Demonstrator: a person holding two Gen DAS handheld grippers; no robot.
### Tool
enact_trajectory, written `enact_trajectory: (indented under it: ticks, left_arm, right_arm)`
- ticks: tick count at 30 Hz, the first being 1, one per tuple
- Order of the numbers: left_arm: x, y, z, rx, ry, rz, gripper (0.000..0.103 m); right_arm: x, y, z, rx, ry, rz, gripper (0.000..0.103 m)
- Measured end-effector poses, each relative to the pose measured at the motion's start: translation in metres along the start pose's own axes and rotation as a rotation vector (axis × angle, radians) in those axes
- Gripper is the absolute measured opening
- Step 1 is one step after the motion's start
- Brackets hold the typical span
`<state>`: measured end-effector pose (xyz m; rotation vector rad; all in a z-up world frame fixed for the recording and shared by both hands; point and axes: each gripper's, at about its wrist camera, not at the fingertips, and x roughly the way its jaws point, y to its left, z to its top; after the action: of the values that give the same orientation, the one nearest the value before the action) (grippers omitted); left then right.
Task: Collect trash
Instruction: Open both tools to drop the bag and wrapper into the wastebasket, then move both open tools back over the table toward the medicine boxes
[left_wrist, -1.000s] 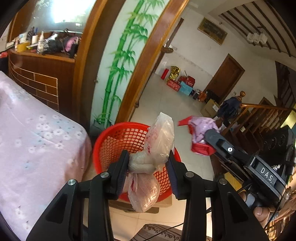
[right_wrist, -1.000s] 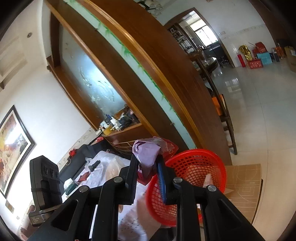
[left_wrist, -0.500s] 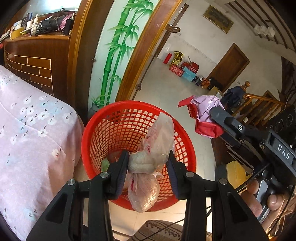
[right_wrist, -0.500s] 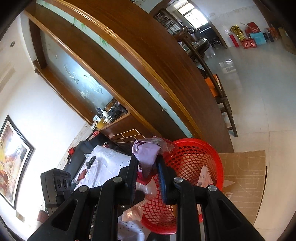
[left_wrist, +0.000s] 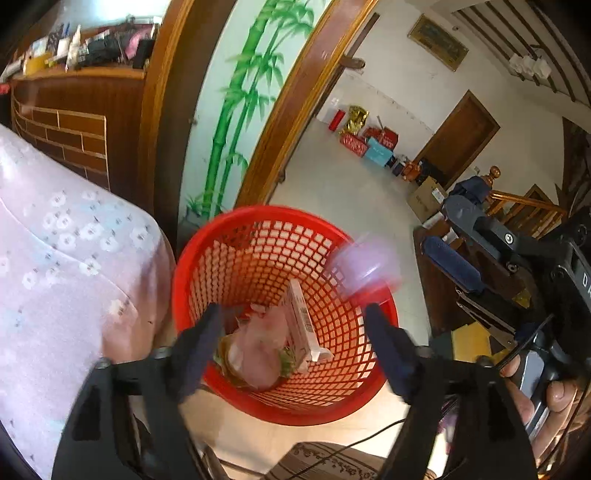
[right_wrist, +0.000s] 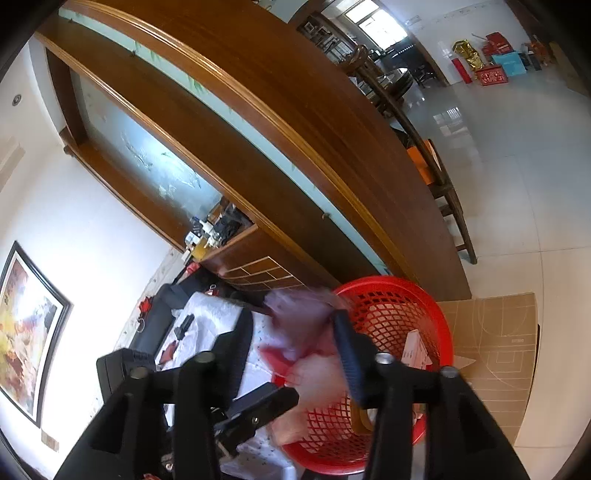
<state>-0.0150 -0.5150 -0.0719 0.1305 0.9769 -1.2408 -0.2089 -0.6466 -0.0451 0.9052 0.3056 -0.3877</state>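
A red mesh basket (left_wrist: 332, 343) stands on the floor beside the bed; it also shows in the right wrist view (right_wrist: 428, 321). My left gripper (left_wrist: 291, 343) is open above it, and the clear plastic bag (left_wrist: 258, 350) lies inside with a white box (left_wrist: 303, 325). My right gripper (right_wrist: 295, 343) is open too, its fingers (left_wrist: 454, 266) over the basket's right rim. The purple and red wrapper (left_wrist: 365, 269) is blurred, falling at the rim; in the right wrist view the wrapper (right_wrist: 299, 314) sits loose between the spread fingers.
A bed with a pink flowered cover (left_wrist: 66, 277) lies left of the basket. A wooden partition with a bamboo panel (left_wrist: 236, 103) stands behind it. Cardboard (right_wrist: 495, 339) lies under the basket. A wooden stair rail (left_wrist: 524, 206) is at the right.
Both grippers opened over the basket. The clear bag dropped from the left gripper into the basket, and the purple wrapper left the right gripper and is falling.
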Motion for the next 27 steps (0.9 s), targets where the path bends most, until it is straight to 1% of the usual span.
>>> enact_trajectory:
  ticks: [4,6,8,9,13,15,18,19,21,22,24,25,27]
  left_arm:
    - [-0.021,0.006,-0.002,0.002,-0.046,0.025,0.088]
    - [-0.035,0.012,-0.004,-0.012,-0.063,0.036,0.088]
    - [-0.054,0.020,-0.006,-0.030,-0.090,0.045,0.088]
    - [-0.063,0.023,-0.006,-0.038,-0.104,0.050,0.088]
    - [-0.119,0.039,-0.012,-0.068,-0.192,0.097,0.088]
    - [-0.145,0.046,-0.016,-0.080,-0.229,0.108,0.088]
    - [-0.198,0.060,-0.028,-0.095,-0.308,0.148,0.088]
    - [-0.209,0.064,-0.032,-0.098,-0.325,0.159,0.088]
    - [-0.242,0.077,-0.040,-0.118,-0.376,0.209,0.088]
    - [-0.263,0.089,-0.048,-0.140,-0.405,0.244,0.088]
    - [-0.292,0.105,-0.062,-0.175,-0.448,0.300,0.088]
    - [-0.313,0.119,-0.073,-0.209,-0.478,0.355,0.088]
    - [-0.338,0.138,-0.090,-0.265,-0.504,0.427,0.088]
  right_arm:
    - [-0.006,0.008,0.000,0.000,-0.017,0.011,0.061]
    - [-0.011,0.016,-0.001,-0.004,-0.030,0.019,0.062]
    - [-0.016,0.028,-0.003,-0.016,-0.043,0.031,0.069]
    - [-0.018,0.034,-0.004,-0.025,-0.049,0.038,0.070]
    - [-0.021,0.072,-0.013,-0.083,-0.051,0.082,0.075]
    - [-0.021,0.090,-0.019,-0.112,-0.048,0.102,0.076]
    - [-0.018,0.119,-0.029,-0.152,-0.042,0.141,0.076]
    - [-0.017,0.131,-0.033,-0.166,-0.040,0.160,0.077]
    - [-0.012,0.151,-0.041,-0.192,-0.035,0.195,0.078]
    - [-0.009,0.165,-0.047,-0.210,-0.028,0.219,0.078]
    - [0.000,0.187,-0.058,-0.241,-0.015,0.259,0.079]
    - [0.006,0.200,-0.067,-0.256,-0.001,0.283,0.080]
    - [0.016,0.219,-0.081,-0.280,0.030,0.330,0.080]
